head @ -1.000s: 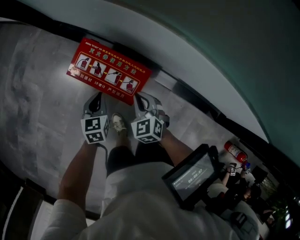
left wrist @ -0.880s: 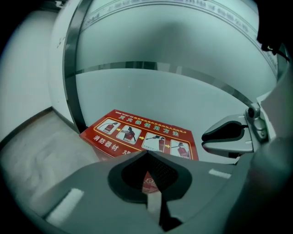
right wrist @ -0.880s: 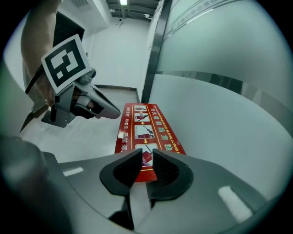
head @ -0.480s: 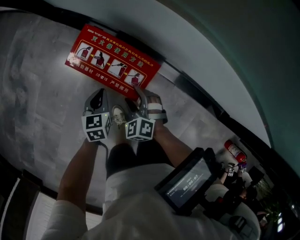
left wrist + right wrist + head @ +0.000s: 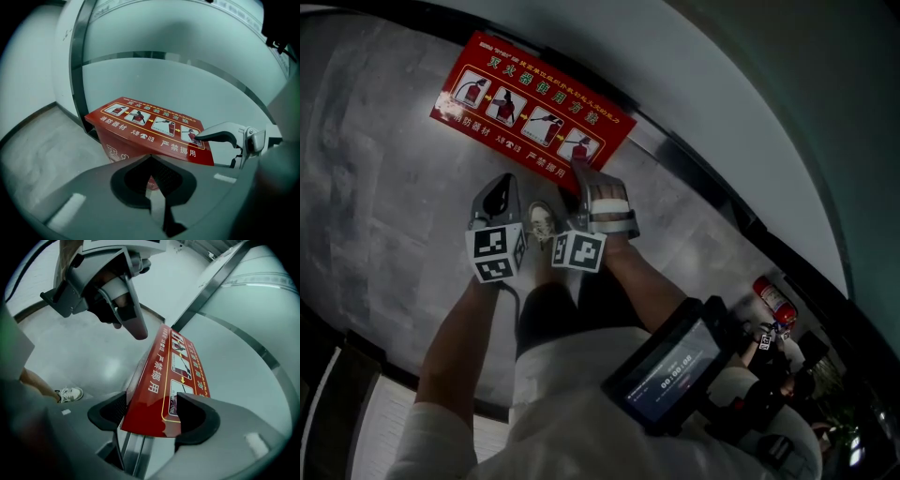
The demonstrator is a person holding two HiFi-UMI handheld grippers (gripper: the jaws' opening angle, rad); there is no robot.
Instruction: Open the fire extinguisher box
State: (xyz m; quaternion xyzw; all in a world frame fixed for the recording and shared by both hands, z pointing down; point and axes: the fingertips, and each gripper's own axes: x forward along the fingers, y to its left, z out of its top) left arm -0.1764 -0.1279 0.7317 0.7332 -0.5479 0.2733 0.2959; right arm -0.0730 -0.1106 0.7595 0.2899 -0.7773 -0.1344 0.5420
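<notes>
The fire extinguisher box (image 5: 149, 125) bears 消防器材, 严禁挪用 and, it seems, 119.

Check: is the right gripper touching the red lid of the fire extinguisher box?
Cannot tell. In the right gripper view the right gripper, its jaws just opened wide, straddles the red lid at its corner, but neither gap nor contact shows plainly.

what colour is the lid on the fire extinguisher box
The lid is red with white lettering and yellow-framed pictograms; clearest in the left gripper view.
</notes>
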